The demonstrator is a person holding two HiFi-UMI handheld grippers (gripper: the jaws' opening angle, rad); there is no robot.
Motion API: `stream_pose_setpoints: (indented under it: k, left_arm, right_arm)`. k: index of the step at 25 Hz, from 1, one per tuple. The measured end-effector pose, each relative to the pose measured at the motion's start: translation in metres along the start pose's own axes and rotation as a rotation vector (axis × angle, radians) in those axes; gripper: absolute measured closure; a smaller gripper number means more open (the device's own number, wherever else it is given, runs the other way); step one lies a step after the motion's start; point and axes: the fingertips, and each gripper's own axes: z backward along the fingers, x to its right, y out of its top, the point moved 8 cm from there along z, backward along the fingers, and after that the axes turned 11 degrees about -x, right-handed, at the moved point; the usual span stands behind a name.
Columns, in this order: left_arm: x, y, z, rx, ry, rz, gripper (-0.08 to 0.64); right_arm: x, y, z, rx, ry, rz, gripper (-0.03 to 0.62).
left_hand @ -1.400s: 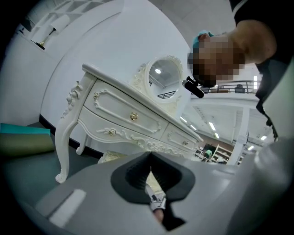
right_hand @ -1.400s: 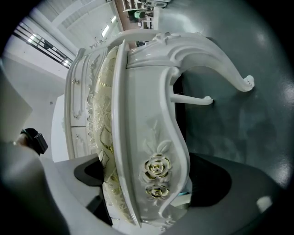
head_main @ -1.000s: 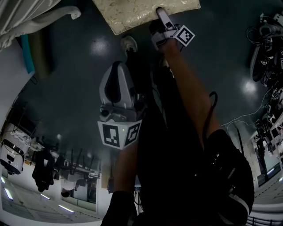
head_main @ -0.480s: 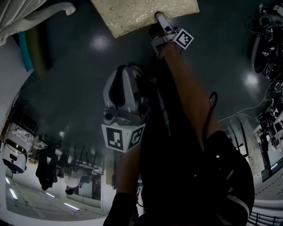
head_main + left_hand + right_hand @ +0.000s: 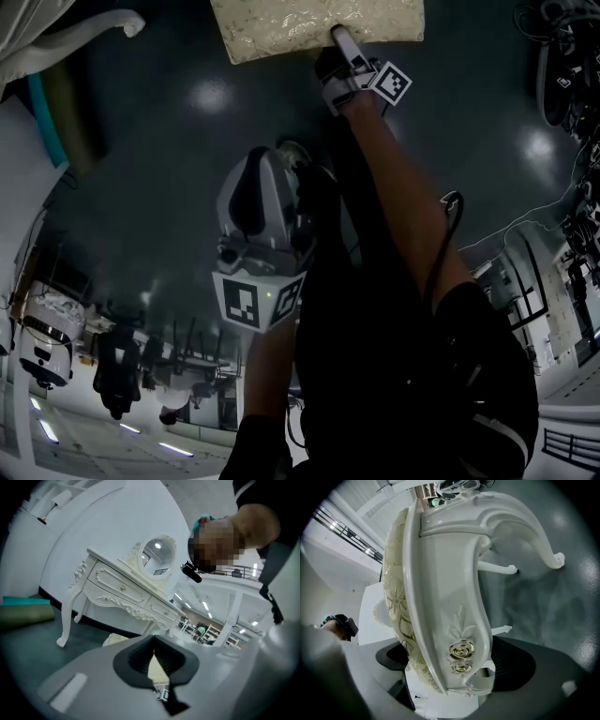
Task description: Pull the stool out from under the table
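Black short sleeves (image 5: 492, 347), thin black cable (image 5: 450, 195) along the right arm, grey left tool (image 5: 153, 651) with black-and-white marker cube (image 5: 255, 302).

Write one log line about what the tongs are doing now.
right tongs: shut on stool seat edge | left tongs: shut, empty, clear of stool | stool: on dark floor

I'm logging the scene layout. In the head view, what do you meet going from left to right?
Teal and olive rolled mat → left gripper → right gripper, clamped on the cream brocade stool → dark gear and cables at the right edge. The stool spans both grippers, so it has no place in the order.
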Motion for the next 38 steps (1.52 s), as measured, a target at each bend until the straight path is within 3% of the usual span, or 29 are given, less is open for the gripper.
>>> stream_pose_setpoints:
  k: [6, 21, 26, 38]
  left_arm:
    - [-0.007, -0.008, 0.021, -0.001, -0.007, -0.004, 0.549]
    - [-0.004, -0.013, 0.036, 0.02, 0.011, 0.011, 0.551]
    - [-0.002, -0.009, 0.037, 0.032, 0.018, 0.013, 0.551]
    - [0.005, -0.014, 0.028, 0.016, 0.015, 0.011, 0.551]
  right_arm:
    - [0.002, -0.014, 0.015, 0.023, 0.013, 0.011, 0.057]
    - [-0.004, -0.016, 0.018, -0.03, 0.004, 0.018, 0.025]
    - [-0.002, -0.017, 0.021, -0.042, -0.036, -0.014, 0.063]
    - [-0.003, -0.007, 0.022, -0.242, -0.033, 0.0, 0.098]
